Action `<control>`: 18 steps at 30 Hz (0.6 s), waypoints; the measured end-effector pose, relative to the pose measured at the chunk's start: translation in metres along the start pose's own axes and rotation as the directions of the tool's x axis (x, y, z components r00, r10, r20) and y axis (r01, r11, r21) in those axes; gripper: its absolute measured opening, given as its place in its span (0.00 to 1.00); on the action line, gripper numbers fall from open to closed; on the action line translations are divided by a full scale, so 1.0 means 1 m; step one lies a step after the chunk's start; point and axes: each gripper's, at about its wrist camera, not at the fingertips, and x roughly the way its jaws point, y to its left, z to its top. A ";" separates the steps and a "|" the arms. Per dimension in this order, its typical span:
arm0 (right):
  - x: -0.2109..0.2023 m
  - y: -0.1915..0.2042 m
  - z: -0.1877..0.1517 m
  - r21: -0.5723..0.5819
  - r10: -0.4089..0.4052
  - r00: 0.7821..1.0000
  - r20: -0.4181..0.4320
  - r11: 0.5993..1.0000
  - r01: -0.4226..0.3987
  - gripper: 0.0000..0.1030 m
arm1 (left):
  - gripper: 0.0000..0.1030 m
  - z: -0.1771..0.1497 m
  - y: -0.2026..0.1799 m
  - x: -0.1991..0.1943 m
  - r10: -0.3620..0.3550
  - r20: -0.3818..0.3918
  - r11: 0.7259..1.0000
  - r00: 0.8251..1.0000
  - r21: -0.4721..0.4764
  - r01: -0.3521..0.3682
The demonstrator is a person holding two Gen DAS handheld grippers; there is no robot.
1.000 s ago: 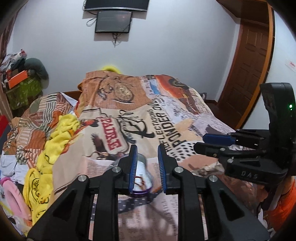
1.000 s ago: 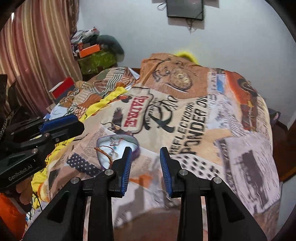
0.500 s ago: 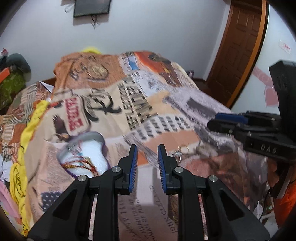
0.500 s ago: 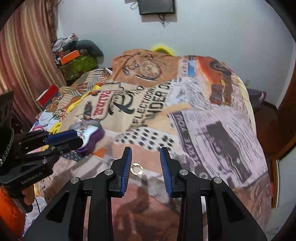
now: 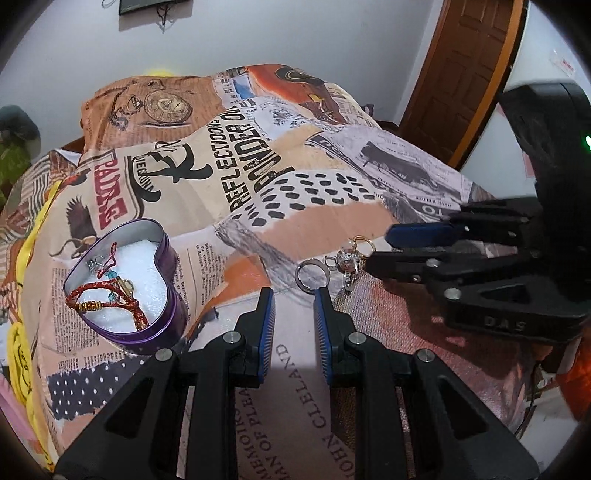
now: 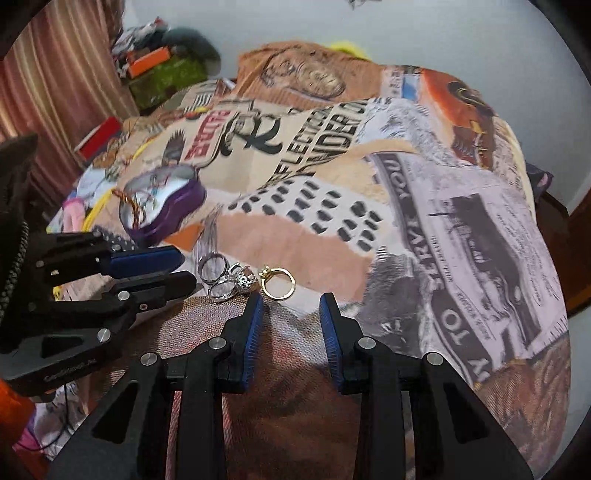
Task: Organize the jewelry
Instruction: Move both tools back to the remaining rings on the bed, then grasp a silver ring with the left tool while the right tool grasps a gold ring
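A small cluster of rings (image 6: 240, 278) lies on the bed's printed cover (image 6: 443, 221), well apart from the purple heart-shaped tin (image 5: 170, 295) holding bracelets. Both tools hover released and empty: right tool (image 6: 291, 314) just before the gold ring (image 6: 279, 282), left tool (image 5: 293, 310) beside the silver ring (image 5: 312, 275). Likely step: picking a ring; next, lower, pinch precisely.

A bedroom in a home. Shown by a bed under a printed newspaper-collage bedspread (image 5: 258, 177), a brown panelled wooden door (image 5: 469, 62), striped pink-brown curtains (image 6: 44, 74), a dark wall-mounted screen with dangling cords (image 5: 147, 4), plain white walls (image 5: 295, 33) and heaped clothes and boxes (image 6: 159, 62) in the corner.
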 end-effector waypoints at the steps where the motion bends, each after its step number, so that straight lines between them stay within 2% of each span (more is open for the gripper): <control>1: 0.001 0.001 0.000 -0.012 -0.006 1.000 -0.002 1.000 0.006 0.28 | 0.23 0.000 0.000 0.001 -0.001 0.002 1.000 1.000 0.002 0.001; 4: 0.004 0.005 0.004 -0.044 -0.014 1.000 -0.002 0.999 0.014 0.28 | 0.28 0.000 -0.001 0.002 -0.018 0.004 1.000 1.000 0.000 0.018; 13: 0.010 0.003 0.006 -0.045 0.030 0.999 0.010 0.999 -0.030 0.28 | 0.28 0.006 -0.002 0.012 -0.033 0.006 0.999 0.999 0.001 0.033; 16: 0.010 0.001 0.006 -0.031 0.028 0.999 0.017 0.999 -0.027 0.18 | 0.25 0.006 -0.003 0.013 -0.030 0.020 1.000 0.999 -0.005 0.030; 18: 0.010 -0.002 0.005 -0.009 0.044 0.999 0.023 0.999 -0.043 0.17 | 0.20 0.005 -0.003 0.013 -0.015 0.026 1.000 1.000 -0.002 0.015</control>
